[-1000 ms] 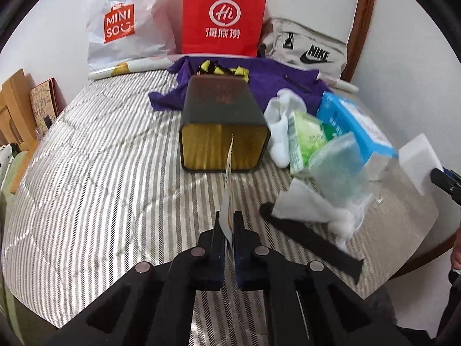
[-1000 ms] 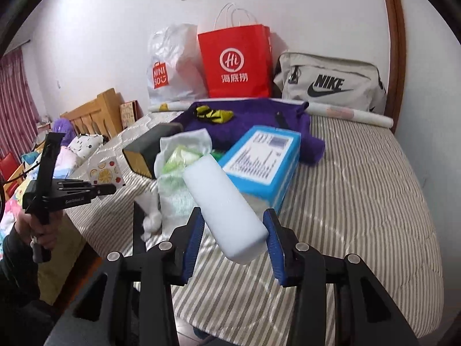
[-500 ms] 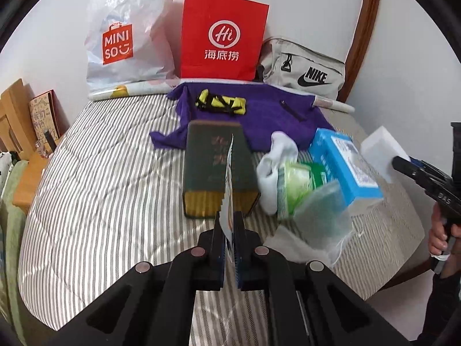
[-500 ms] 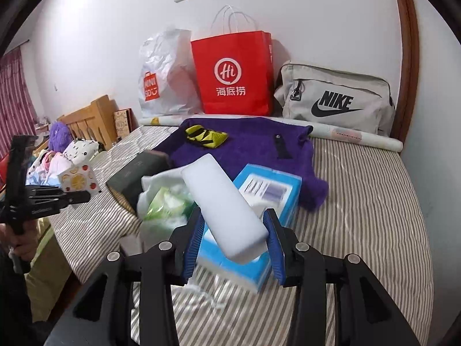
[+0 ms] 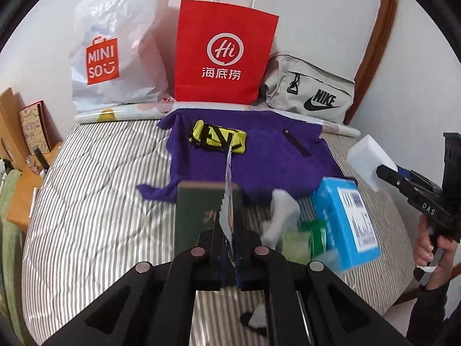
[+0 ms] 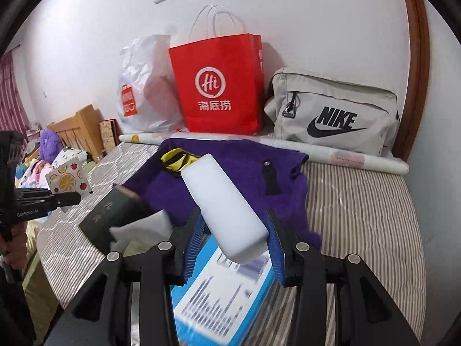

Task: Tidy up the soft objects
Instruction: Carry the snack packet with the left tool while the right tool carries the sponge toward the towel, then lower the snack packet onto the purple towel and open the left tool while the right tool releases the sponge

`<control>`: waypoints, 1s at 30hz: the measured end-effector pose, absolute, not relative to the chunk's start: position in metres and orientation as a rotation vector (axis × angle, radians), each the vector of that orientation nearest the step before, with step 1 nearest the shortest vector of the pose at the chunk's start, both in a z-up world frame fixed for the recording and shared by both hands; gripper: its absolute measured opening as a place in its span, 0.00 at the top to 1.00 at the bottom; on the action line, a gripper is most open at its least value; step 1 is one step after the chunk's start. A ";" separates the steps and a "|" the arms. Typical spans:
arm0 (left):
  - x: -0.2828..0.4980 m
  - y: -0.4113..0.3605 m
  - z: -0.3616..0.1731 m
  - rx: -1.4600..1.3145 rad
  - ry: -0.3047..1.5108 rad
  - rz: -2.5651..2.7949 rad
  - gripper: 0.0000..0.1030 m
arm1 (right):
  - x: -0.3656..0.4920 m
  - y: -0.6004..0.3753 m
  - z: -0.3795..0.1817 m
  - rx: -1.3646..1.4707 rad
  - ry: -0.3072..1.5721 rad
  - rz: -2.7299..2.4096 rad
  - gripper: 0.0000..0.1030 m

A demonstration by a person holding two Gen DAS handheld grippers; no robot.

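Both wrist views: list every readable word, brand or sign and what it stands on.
"MINISO": white plastic bag.
"Hi", three Chinese characters below: red paper bag.
"NIKE": grey bag.
"DAS": right gripper.
"GenRobot.AI": left gripper.
Blue box print and dark green box gold characters: too blurred.

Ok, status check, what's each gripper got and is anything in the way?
Left gripper shut on fruit-print paper packet. Right gripper shut on white foam block. Both held over cluttered bed; blue tissue box directly below block.
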State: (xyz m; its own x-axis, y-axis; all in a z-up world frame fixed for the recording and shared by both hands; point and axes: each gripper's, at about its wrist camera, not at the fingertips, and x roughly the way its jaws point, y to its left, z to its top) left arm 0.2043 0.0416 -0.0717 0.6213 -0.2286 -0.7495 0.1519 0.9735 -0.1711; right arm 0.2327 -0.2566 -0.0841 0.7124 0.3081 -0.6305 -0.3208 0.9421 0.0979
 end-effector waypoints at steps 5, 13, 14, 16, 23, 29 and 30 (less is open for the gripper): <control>0.240 0.040 -0.075 -0.107 0.913 -0.229 0.95 | 0.261 -0.259 -0.091 -0.013 0.716 0.328 0.59; 0.297 0.044 -0.100 -0.158 1.023 -0.233 0.95 | 0.308 -0.257 -0.111 -0.044 0.786 0.298 0.59; 0.303 0.044 -0.102 -0.161 1.029 -0.233 0.95 | 0.311 -0.257 -0.113 -0.047 0.789 0.297 0.59; 0.313 0.042 -0.106 -0.164 1.043 -0.243 0.95 | 0.320 -0.256 -0.117 -0.048 0.795 0.299 0.59; 0.345 0.037 -0.129 -0.201 1.144 -0.283 0.95 | 0.345 -0.251 -0.134 -0.066 0.849 0.324 0.59; 0.360 0.028 -0.147 -0.206 1.222 -0.318 0.94 | 0.364 -0.252 -0.150 -0.067 0.899 0.326 0.58; 0.362 0.026 -0.149 -0.201 1.227 -0.315 0.94 | 0.367 -0.253 -0.153 -0.065 0.908 0.322 0.58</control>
State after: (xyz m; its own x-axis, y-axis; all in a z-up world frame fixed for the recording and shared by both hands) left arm 0.3624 0.0261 -0.1493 0.3022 -0.3422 -0.8897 0.1282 0.9394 -0.3178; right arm 0.3666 -0.2527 -0.1527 0.5711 0.2469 -0.7829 -0.3018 0.9501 0.0795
